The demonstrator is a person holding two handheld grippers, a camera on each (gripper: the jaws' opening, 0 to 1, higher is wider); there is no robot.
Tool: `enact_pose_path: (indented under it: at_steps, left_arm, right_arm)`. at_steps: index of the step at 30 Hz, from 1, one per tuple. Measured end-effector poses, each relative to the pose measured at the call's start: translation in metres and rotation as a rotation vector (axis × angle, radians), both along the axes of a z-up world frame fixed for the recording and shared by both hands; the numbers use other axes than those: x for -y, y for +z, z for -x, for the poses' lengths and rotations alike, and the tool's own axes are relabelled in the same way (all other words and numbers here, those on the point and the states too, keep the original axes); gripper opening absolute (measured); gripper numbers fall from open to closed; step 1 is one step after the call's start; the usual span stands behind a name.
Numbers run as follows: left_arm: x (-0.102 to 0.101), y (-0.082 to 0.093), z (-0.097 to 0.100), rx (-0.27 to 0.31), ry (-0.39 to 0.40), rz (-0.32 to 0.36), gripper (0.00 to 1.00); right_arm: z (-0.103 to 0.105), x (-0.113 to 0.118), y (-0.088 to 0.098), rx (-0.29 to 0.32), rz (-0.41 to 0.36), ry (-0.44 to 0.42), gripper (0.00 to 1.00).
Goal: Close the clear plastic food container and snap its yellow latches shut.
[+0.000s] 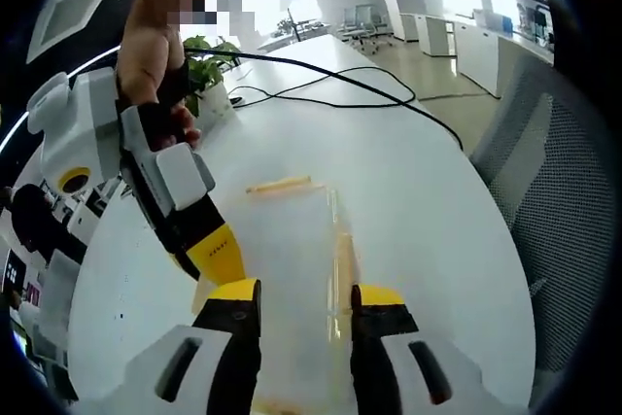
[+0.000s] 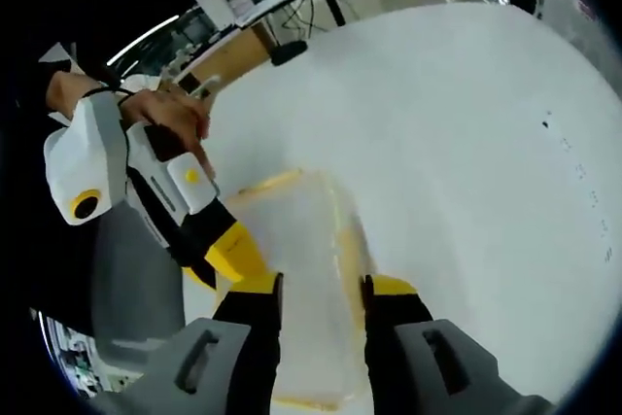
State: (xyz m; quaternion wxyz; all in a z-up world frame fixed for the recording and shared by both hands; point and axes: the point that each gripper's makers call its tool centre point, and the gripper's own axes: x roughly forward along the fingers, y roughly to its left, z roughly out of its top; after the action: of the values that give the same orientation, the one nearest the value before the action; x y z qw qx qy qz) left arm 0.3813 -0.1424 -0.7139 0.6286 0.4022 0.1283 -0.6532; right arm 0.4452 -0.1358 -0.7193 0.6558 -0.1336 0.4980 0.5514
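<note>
A white table [image 1: 437, 191] carries the clear plastic food container [image 1: 292, 240], lying flat near its middle with yellow latches [image 1: 279, 184] along its edges. Left gripper [image 1: 306, 303] and right gripper [image 2: 321, 289] hover above it, jaws parted, grasping nothing.

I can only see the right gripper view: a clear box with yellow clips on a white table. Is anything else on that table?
Observer: Yes. In the left gripper view, black cables trail across the table beyond the container.
Operator: Anything green around?
Observer: A potted plant stands near the table's far side.
Operator: Is there anywhere to sit?
Observer: A grey mesh chair stands beside the table.
</note>
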Motion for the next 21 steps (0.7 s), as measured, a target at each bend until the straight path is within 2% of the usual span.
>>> enact_pose_path:
  at_steps: [4, 8, 12, 21]
  left_arm:
    - [0.001, 0.002, -0.001, -0.018, -0.003, 0.013, 0.3]
    - [0.001, 0.006, -0.002, -0.076, 0.047, 0.031, 0.29]
    - [-0.002, 0.008, -0.002, -0.077, 0.056, 0.027, 0.29]
    - [-0.01, 0.025, -0.011, -0.083, 0.113, 0.059, 0.33]
  right_arm:
    - [-0.001, 0.0, 0.002, 0.027, 0.0, 0.008, 0.3]
    - [-0.001, -0.002, 0.006, 0.068, 0.008, 0.035, 0.3]
    - [-0.002, -0.001, 0.007, 0.1, 0.033, 0.047, 0.3]
    - [-0.005, 0.007, 0.016, 0.166, 0.063, 0.02, 0.39]
